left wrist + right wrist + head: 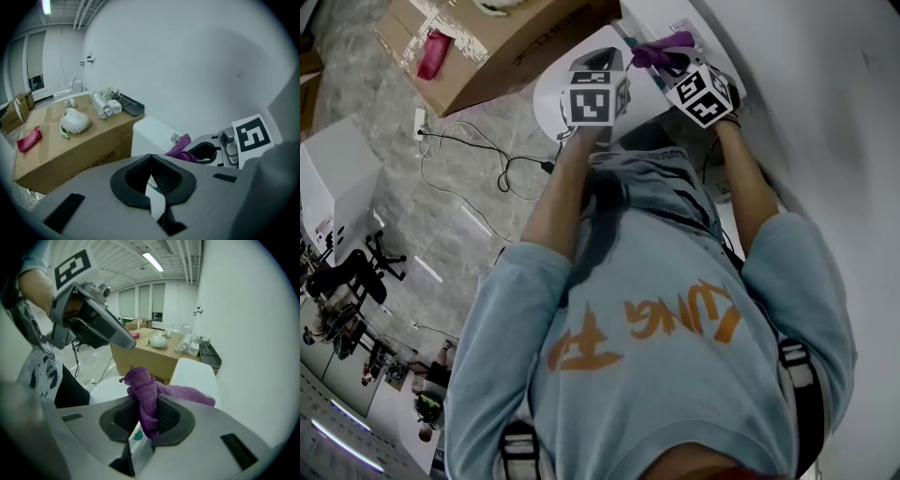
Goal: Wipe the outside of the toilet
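The white toilet shows its tank lid (194,373) and closed seat lid (110,385) just ahead of both grippers. My right gripper (146,399) is shut on a purple cloth (143,390). The cloth sticks up from between the jaws and drapes over the tank lid's near edge. In the head view the cloth (661,49) lies over the toilet (551,94), close to the wall. My left gripper (151,157) hovers beside it over the seat lid. Its jaws are shut with nothing between them. The tank (154,133) and the cloth (182,150) lie beyond them.
A big cardboard box (487,47) stands left of the toilet, carrying a red item (432,54), a white fluffy bundle (75,122) and a dark tray (129,105). Black cables (478,155) trail over the grey floor. A white wall (825,112) runs along the right.
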